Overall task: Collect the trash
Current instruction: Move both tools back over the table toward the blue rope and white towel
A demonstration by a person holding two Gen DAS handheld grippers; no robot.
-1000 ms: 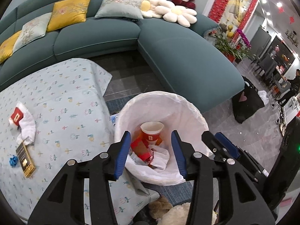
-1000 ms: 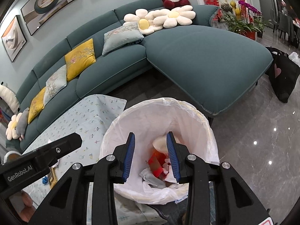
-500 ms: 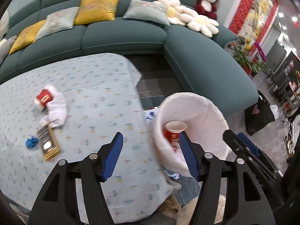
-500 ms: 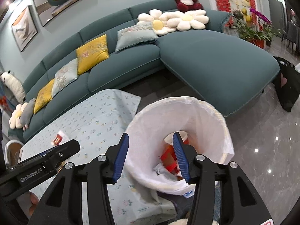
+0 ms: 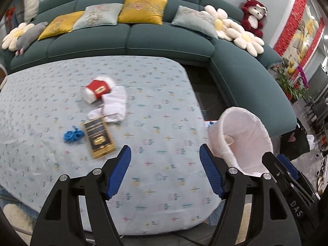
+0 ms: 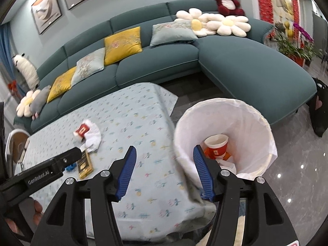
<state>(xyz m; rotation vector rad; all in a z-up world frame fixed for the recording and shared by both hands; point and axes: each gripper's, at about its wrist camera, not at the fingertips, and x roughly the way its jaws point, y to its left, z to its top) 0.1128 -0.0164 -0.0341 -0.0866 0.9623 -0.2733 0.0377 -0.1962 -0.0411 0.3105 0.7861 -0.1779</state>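
A: What's in the lined bin (image 6: pixel 225 135)?
B: A red paper cup (image 6: pixel 216 144), behind the right gripper (image 6: pixel 164 171)'s right finger.
A: Grippers?
B: Both spread wide, empty. The left gripper (image 5: pixel 165 171) faces the gold-black packet (image 5: pixel 99 137), front-left; lettering unreadable.

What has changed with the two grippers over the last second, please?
Both have swung from above the trash bin back toward the table. The left gripper and right gripper opened wider, both empty. The red cup stayed in the bin; the table litter stayed put.
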